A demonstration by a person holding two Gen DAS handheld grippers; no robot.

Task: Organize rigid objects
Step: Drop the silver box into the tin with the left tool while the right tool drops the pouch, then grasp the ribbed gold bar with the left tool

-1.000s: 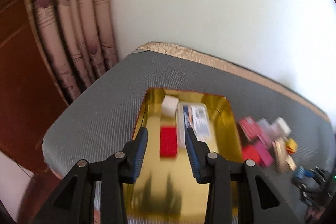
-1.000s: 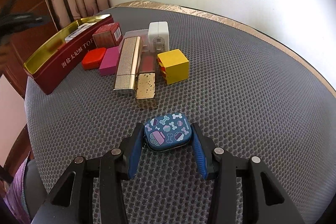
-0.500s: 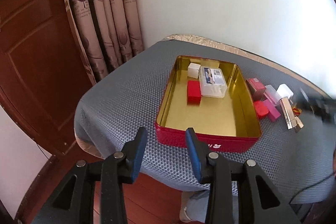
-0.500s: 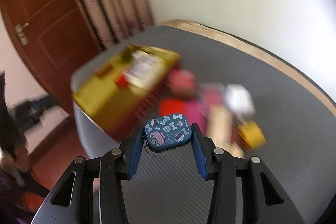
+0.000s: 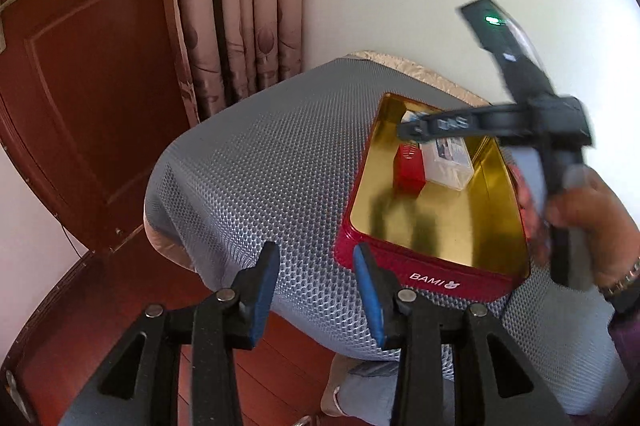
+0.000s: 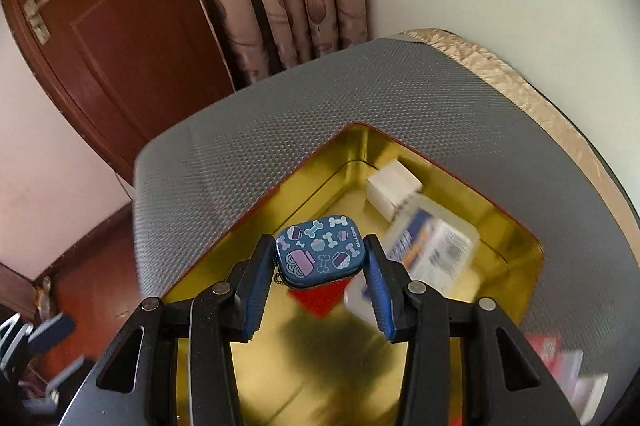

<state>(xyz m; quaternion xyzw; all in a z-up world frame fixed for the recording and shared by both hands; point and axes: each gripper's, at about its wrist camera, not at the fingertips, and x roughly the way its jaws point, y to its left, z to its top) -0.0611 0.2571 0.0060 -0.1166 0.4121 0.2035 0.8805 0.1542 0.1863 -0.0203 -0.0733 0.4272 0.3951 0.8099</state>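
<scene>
One small blue tin (image 6: 320,251) printed with bones sits pinched between the jaws of the right gripper (image 6: 318,290), hanging above the gold inside of the red tray (image 5: 432,276) that lies on the grey-matted worktop (image 5: 260,162). Inside the tray, toward its far end, lie a white block (image 6: 394,186), a clear plastic case (image 6: 434,246) and a red block (image 5: 410,166). The left gripper (image 5: 316,288) hovers at the tray's near left corner, its jaws parted with nothing between them.
</scene>
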